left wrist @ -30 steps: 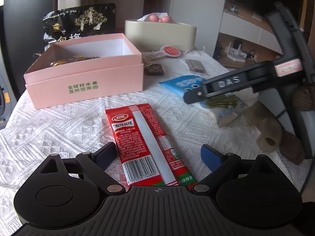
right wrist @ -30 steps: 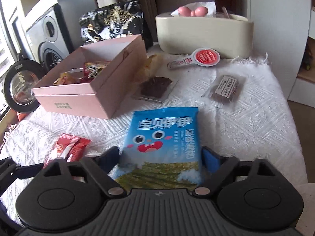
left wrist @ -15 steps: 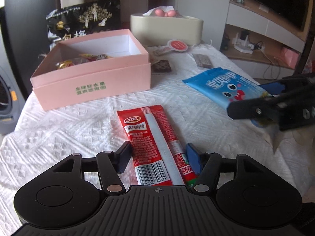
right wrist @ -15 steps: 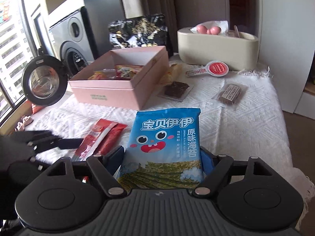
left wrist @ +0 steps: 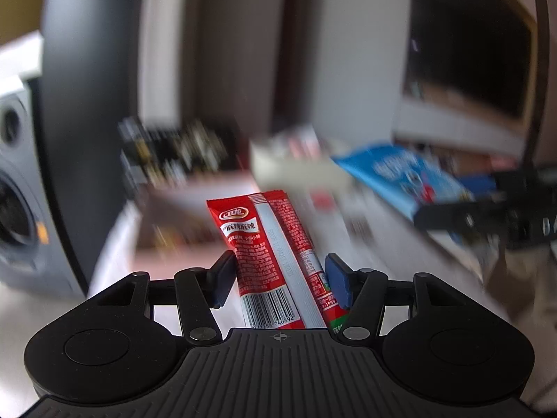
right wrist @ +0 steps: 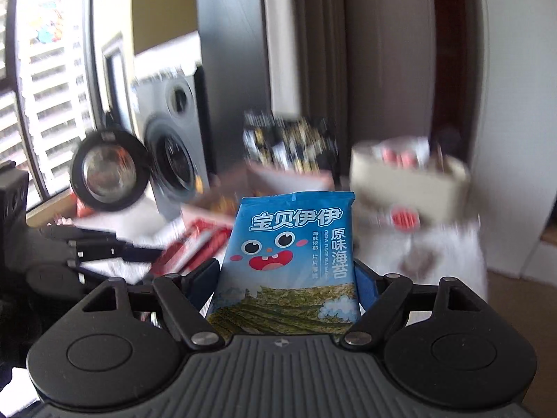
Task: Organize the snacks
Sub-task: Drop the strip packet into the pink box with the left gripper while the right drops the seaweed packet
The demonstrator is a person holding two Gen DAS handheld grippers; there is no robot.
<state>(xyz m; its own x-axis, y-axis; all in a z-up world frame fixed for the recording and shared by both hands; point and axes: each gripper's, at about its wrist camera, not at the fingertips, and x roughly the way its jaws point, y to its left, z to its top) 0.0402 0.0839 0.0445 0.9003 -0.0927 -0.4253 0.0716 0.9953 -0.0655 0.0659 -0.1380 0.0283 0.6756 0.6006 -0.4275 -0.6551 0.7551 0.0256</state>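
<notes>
In the left wrist view, the left gripper (left wrist: pixel 280 280) pinches the red snack sachet (left wrist: pixel 275 261) at lower centre; the sachet stands up between the pads, barcode end nearest the camera and cut off by the gripper body. At right of that frame the right gripper (left wrist: pixel 487 209) shows blurred, carrying the blue seaweed packet (left wrist: pixel 400 174). In the right wrist view, the right gripper (right wrist: pixel 289 282) clamps the packet at centre, its lower edge hidden. Behind, the pink box (left wrist: pixel 195 223) and the cream container (right wrist: pixel 407 184) are smeared by motion blur.
</notes>
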